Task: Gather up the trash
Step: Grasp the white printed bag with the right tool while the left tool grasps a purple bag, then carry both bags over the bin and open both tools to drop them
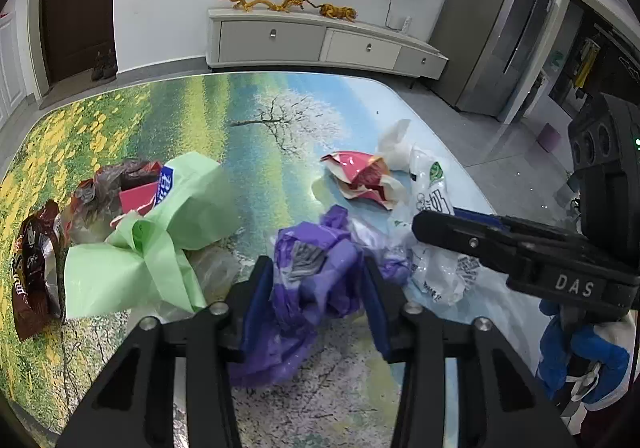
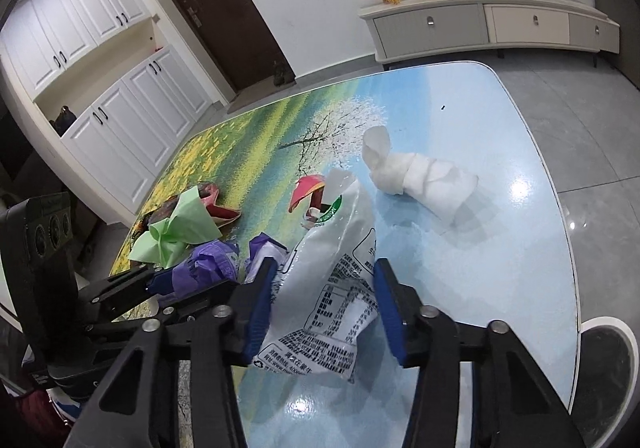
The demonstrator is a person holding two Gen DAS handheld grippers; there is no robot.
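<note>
My left gripper (image 1: 318,272) is shut on a crumpled purple plastic bag (image 1: 308,288), which fills the gap between its blue pads. It also shows in the right wrist view (image 2: 208,268). My right gripper (image 2: 324,280) is closed around a white printed plastic pouch (image 2: 332,288), pads touching its sides. In the left wrist view the right gripper (image 1: 424,224) reaches in from the right over the pouch (image 1: 436,268). On the table lie a green bag (image 1: 160,240), a red wrapper (image 1: 364,178), a brown wrapper (image 1: 32,272) and a rolled white tissue (image 2: 420,176).
The table (image 2: 500,248) has a landscape print, and its right edge drops to a grey tiled floor. A white round bin (image 2: 612,380) stands below the table's near right corner. A TV cabinet (image 1: 320,40) is against the far wall.
</note>
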